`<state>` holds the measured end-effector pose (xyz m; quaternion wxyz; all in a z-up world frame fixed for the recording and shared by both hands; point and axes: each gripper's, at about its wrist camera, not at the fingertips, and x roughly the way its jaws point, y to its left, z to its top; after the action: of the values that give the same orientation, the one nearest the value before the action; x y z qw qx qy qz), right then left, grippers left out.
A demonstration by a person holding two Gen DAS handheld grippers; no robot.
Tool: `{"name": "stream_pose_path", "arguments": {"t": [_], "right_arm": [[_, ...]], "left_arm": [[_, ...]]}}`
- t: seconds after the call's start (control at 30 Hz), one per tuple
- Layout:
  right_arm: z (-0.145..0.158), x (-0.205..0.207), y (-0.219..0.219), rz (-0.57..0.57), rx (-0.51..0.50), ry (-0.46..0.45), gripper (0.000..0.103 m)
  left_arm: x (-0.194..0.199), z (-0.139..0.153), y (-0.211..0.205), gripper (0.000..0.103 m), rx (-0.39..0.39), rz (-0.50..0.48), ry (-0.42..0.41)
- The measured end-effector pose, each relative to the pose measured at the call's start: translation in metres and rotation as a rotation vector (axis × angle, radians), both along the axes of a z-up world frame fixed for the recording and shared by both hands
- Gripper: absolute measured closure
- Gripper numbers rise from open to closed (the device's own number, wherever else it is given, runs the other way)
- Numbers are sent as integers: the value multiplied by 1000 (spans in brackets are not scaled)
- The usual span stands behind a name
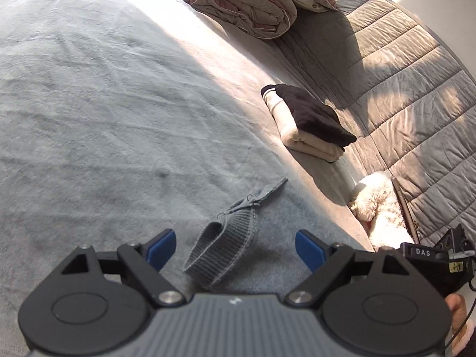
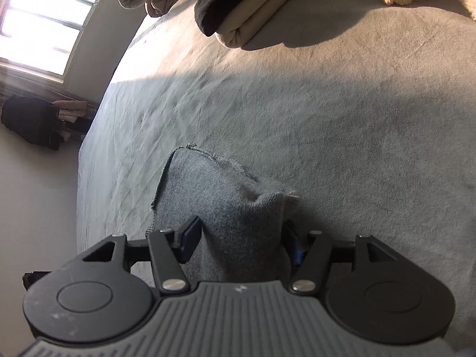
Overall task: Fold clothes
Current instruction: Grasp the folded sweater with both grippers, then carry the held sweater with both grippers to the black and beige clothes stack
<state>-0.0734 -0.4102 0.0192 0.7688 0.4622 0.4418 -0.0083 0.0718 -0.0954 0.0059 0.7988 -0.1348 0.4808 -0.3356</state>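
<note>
"DAS" | black device (image 1: 428, 253) || "6-13" | its yellow sticker (image 1: 456, 267)

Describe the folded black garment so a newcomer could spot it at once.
Start from the wide grey bed. Near its quilted headboard sits a small stack: the black garment lies atop a cream folded one. Unlike the large bundled duvet beyond, it is small and dark.

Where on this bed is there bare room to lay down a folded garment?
Bare bedspread stretches wide left of the grey garment, reaching the bed's far edge. The right side is crowded: folded pile, rolled quilt, white fluffy toy against the quilted headboard.
</note>
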Motion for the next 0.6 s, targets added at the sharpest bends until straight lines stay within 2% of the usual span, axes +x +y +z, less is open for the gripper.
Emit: {"name": "stream_pose_path", "arguments": {"t": [0.13,0.33,0.5,0.6], "right_arm": [[-1,-23,-10,-65,50,-36,38],[-22,-43,-11,-142,137,-73,38],[-48,-40,-13,-237,214,-52,41],[-54,-34,-10,-259,224,-86,42]], "left_arm": [[19,-11,-28,18,69,-34,50],[38,-35,-40,19,56,-33,166],[49,-32,-53,28,59,-87,171],[51,-35,-63,29,72,-120,173]]}}
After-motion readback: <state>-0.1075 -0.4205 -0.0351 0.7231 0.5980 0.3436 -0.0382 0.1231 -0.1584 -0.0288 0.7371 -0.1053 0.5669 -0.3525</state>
